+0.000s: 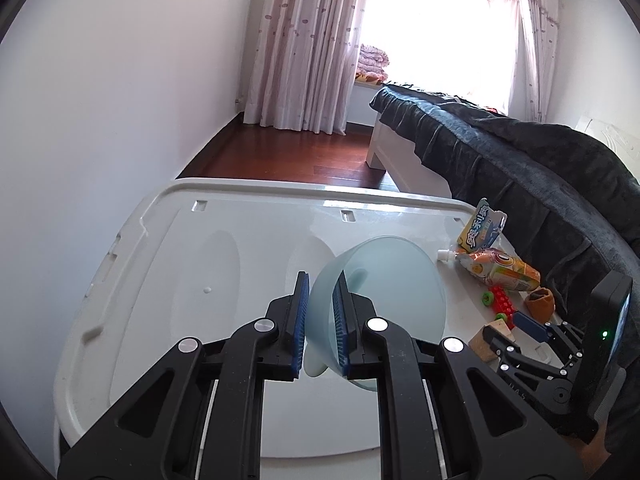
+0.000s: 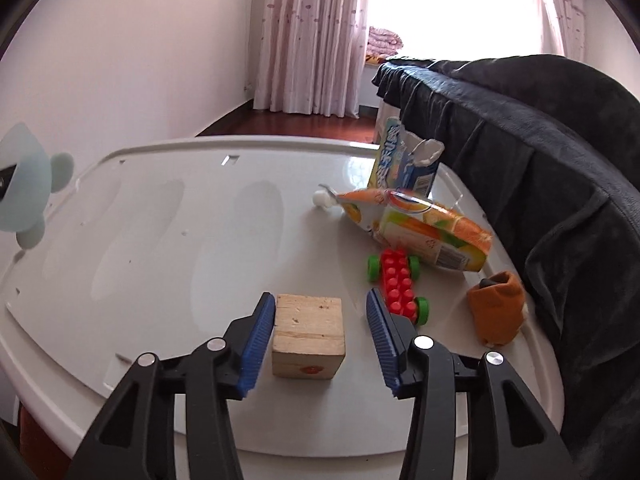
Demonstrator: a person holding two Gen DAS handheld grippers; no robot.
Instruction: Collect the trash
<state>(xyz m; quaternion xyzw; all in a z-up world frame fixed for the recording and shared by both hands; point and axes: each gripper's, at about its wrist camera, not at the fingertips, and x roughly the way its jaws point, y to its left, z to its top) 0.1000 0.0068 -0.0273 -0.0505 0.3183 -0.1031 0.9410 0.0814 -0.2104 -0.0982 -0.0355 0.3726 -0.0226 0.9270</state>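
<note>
Holding: your left gripper (image 1: 322, 320) is clamped on the near rim of the pale blue bowl (image 1: 396, 280), one finger inside the wall and one outside, so the bowl hangs tilted with its mouth toward the clutter. That looks like a ready receptacle for what you pick up.

Right gripper: your right gripper (image 2: 316, 332) is spread wide and holds nothing. Its pads straddle the wooden block (image 2: 309, 336), the left pad just beside the block's side, the right pad apart from it.

Why that matters: the block sits squarely between your fingers, yet it reads as a toy, not trash. Judge whether you mean to grip it or pass beyond it.

Just beside: the red toy car (image 2: 398, 286) lies right of the block, close to your right pad.

Trash: the crushed orange juice pouch (image 2: 420, 228) lies on its side beyond the car, its white spout (image 2: 322, 199) pointing left. The blue and yellow wrapper (image 2: 404, 164) stands behind it, near the far right edge.

Relative to you: both pieces lie ahead and right of your open fingers, well apart from them, with the car between.

Further out: an orange sock (image 2: 498, 310) rests by the right rim of the white lid (image 2: 160, 208), against the dark blanket (image 2: 540, 140).
</note>
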